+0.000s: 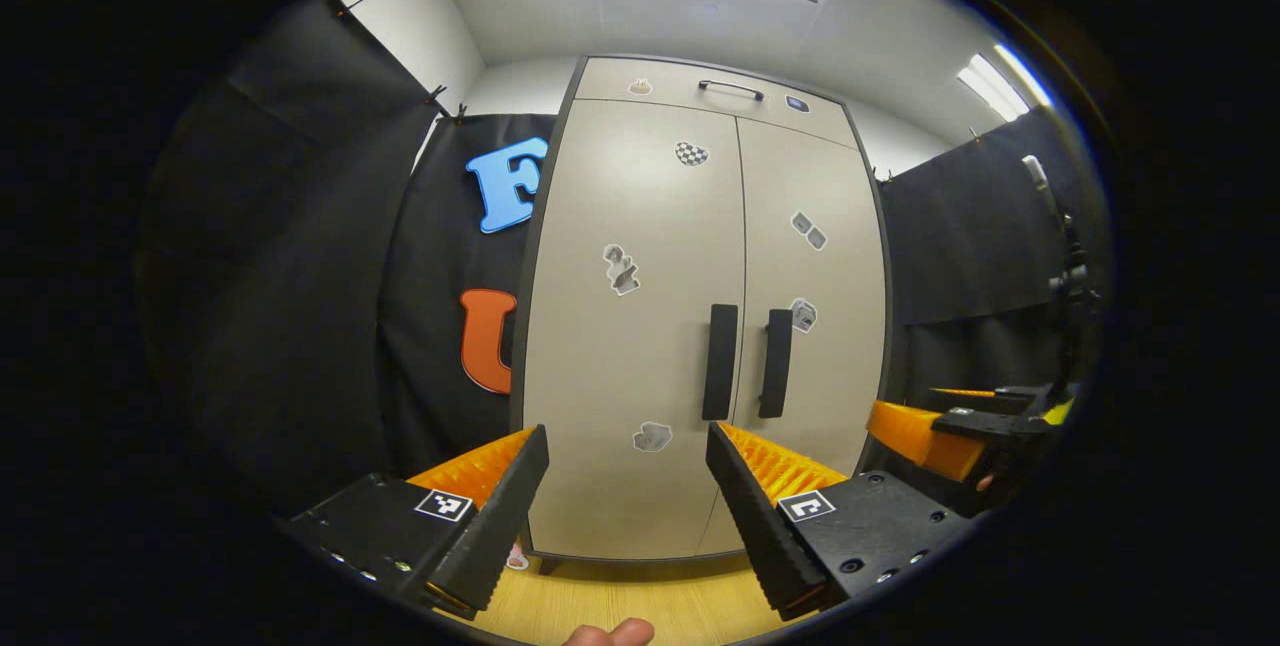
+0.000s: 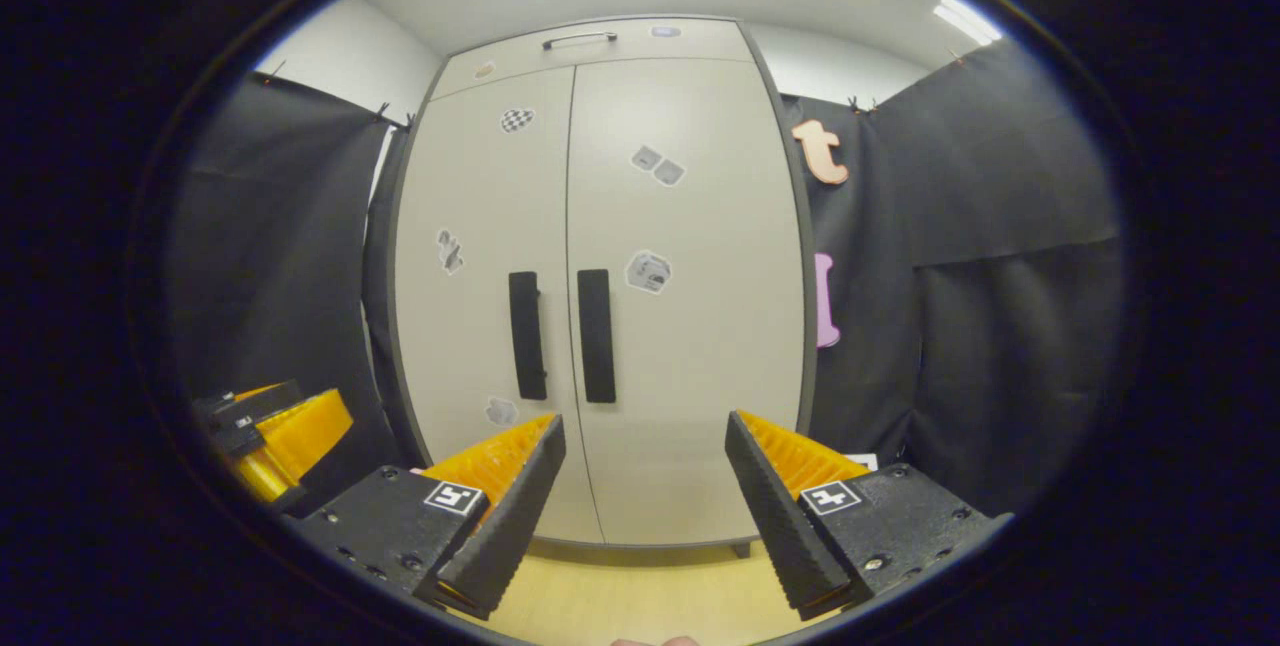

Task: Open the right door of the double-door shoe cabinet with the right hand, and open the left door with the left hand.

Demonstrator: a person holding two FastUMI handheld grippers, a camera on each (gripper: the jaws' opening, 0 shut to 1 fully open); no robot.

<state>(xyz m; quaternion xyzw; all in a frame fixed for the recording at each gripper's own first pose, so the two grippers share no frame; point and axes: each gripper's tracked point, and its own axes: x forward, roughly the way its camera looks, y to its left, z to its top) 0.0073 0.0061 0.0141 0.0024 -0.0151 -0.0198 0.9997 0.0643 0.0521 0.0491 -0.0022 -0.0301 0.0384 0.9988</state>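
Observation:
A tall beige shoe cabinet [image 1: 690, 306] [image 2: 600, 276] stands ahead with both doors closed. Its left door handle [image 1: 719, 362] [image 2: 527, 335] and right door handle [image 1: 774, 363] [image 2: 595, 336] are dark vertical bars side by side at the centre seam. My left gripper [image 1: 627, 446] is open, some way in front of the left door, holding nothing. My right gripper [image 2: 645, 431] is open too, a distance short of the right door. The right gripper [image 1: 950, 426] shows at the right edge of the left gripper view; the left gripper [image 2: 270, 431] shows at the left edge of the right gripper view.
A drawer with a thin handle [image 1: 730, 88] [image 2: 580, 38] tops the cabinet. Black cloth walls [image 1: 300, 276] [image 2: 1000, 276] flank it on both sides. A wooden floor [image 1: 640, 596] [image 2: 620, 596] lies below. A stand with a device [image 1: 1070, 296] rises at the right. Small stickers dot the doors.

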